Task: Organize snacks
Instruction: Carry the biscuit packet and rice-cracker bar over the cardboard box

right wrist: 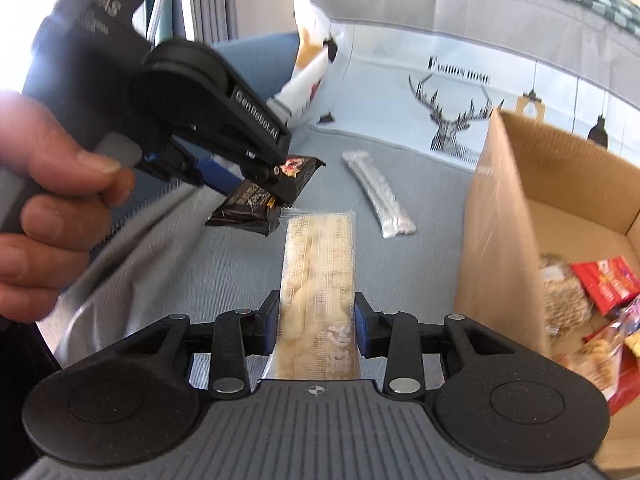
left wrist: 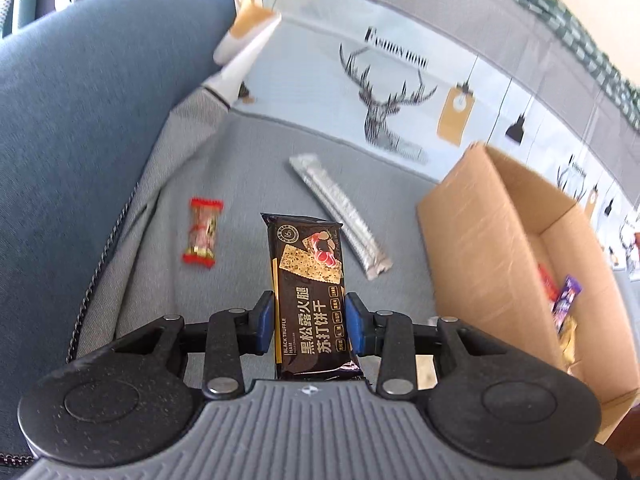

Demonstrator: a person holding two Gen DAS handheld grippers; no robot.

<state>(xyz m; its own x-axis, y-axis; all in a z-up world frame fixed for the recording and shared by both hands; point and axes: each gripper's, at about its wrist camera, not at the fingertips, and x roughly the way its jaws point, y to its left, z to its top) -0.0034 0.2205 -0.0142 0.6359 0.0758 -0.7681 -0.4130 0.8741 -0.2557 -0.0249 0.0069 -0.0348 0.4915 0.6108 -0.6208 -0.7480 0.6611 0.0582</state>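
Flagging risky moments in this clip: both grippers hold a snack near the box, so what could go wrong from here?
1. The left gripper pinches the black cracker pack near its lower end; the long free part might swing or slip.
2. The right gripper grips the pale snack pack the same way.
3. The grippers are close together and may collide heading for the cardboard box.

A home living room: grey sofa seat (left wrist: 248, 168) with a stag-print "Fashion Home" cushion (left wrist: 384, 92) behind
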